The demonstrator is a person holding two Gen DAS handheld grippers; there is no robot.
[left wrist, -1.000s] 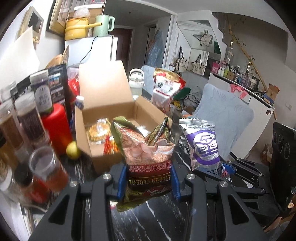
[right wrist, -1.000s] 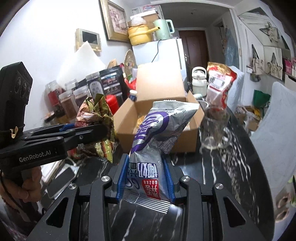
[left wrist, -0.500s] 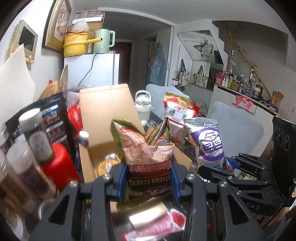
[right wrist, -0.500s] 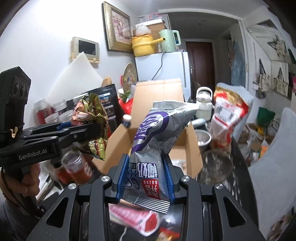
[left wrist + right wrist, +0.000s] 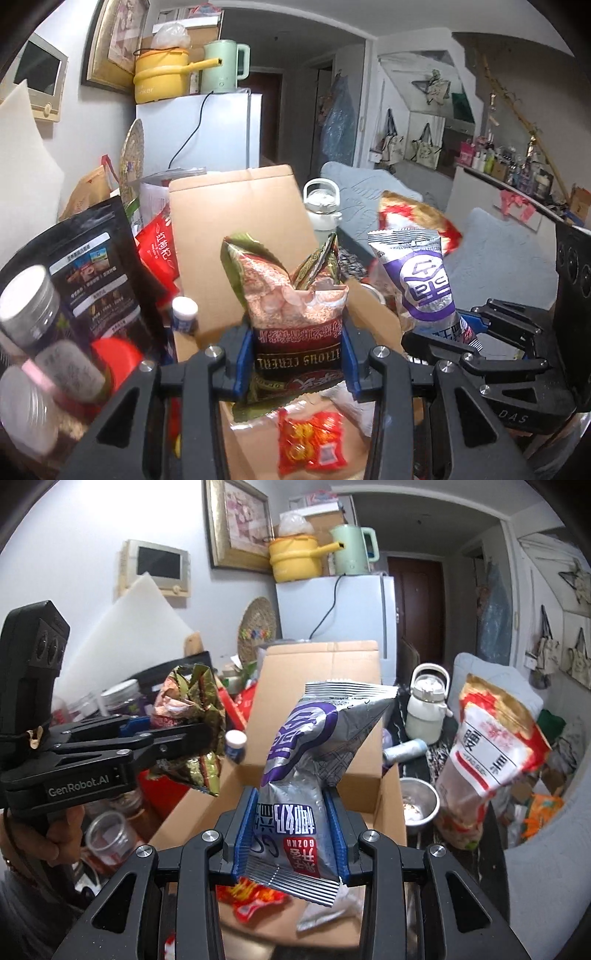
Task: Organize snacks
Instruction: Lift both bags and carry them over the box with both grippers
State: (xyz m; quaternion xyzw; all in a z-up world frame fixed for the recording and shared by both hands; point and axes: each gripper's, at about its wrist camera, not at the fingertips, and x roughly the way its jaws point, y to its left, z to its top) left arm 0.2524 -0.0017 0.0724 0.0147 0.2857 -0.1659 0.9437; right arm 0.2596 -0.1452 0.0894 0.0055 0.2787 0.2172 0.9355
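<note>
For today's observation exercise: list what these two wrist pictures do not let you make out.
- Left wrist: cardboard box floor, hidden by the cereal bag and left gripper.
- Left wrist: jars at left, blurred.
- Right wrist: red packet below the silver-purple bag, blurred and half hidden by the right gripper.

Cereal bag, silver-purple snack bag, upright over open cardboard box

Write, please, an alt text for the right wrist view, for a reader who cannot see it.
The right gripper holds a silver and purple snack bag upright above an open cardboard box that already contains red packets. To its left, the left gripper holds a crumpled green and gold bag.
</note>
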